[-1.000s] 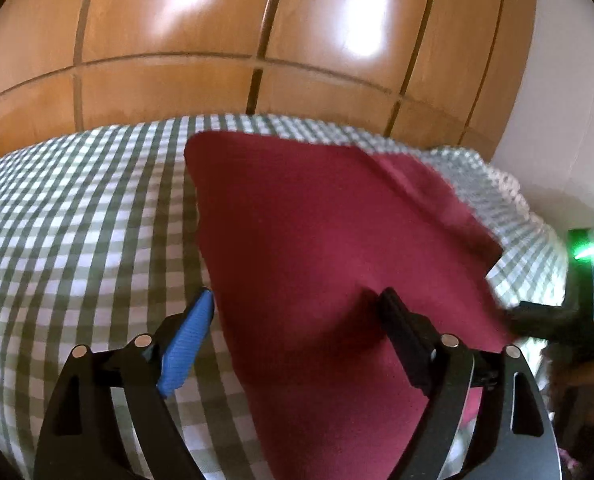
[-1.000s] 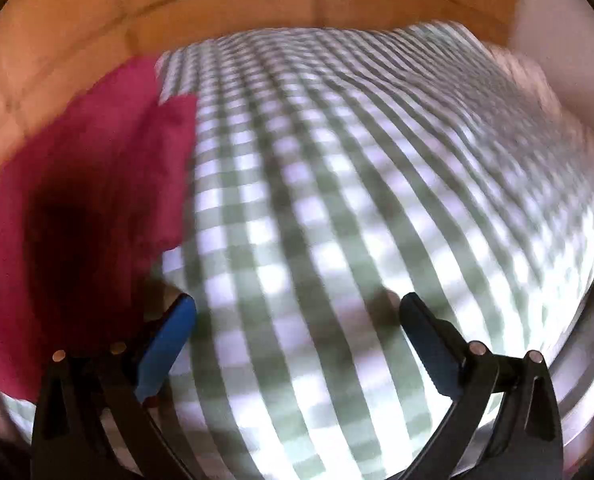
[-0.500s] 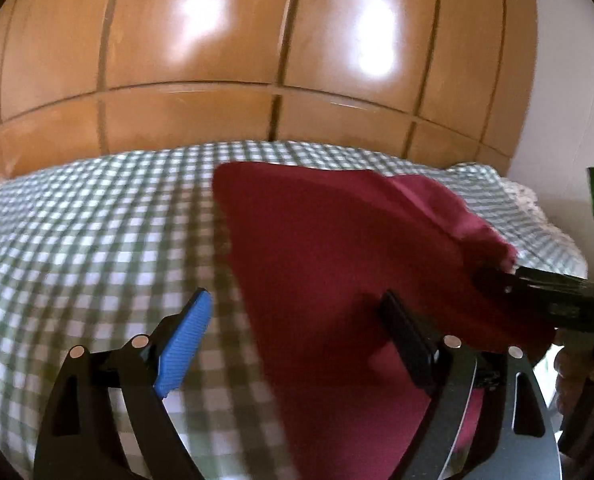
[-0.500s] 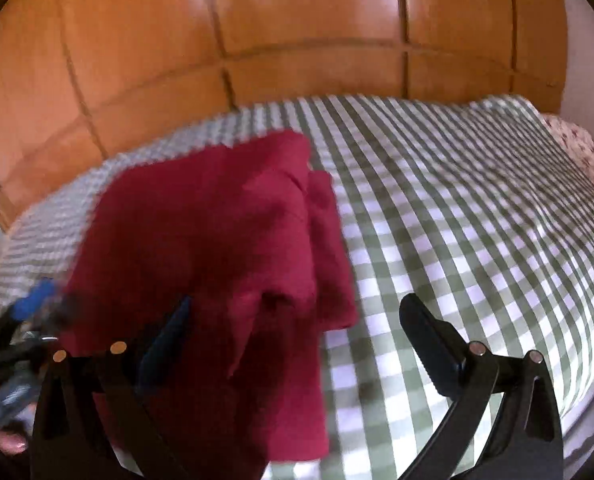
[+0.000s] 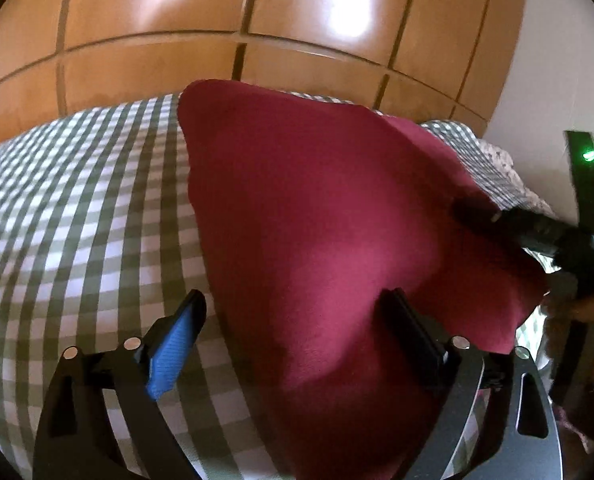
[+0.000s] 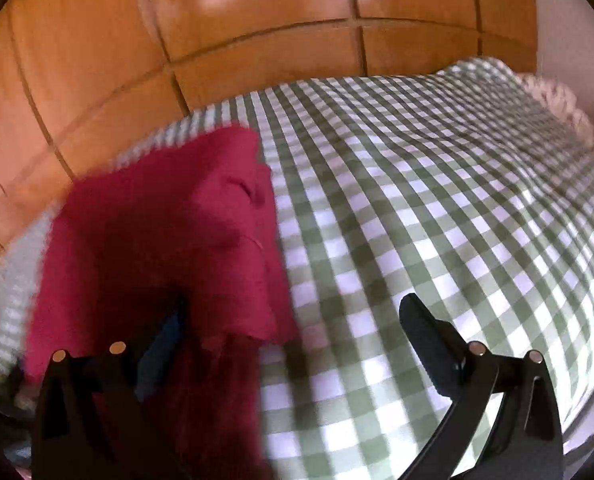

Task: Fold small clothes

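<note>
Red garment (image 5: 329,240) is lying soft and rumpled on the green-checked bed (image 5: 77,220), glossy wood panelling (image 5: 297,28) behind; left tongs (image 5: 293,336) have been widening, gripping nothing; right tongs (image 6: 293,340) are gaping, empty too.

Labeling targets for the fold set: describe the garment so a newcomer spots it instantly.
Start at the glossy wooden wardrobe doors; in front of them lies a bed covered in a green-and-white checked sheet. On that sheet is a dark red cloth, plain and unpatterned, with a flap folded over along its right edge. It is the only solid-coloured item on the checks.
</note>
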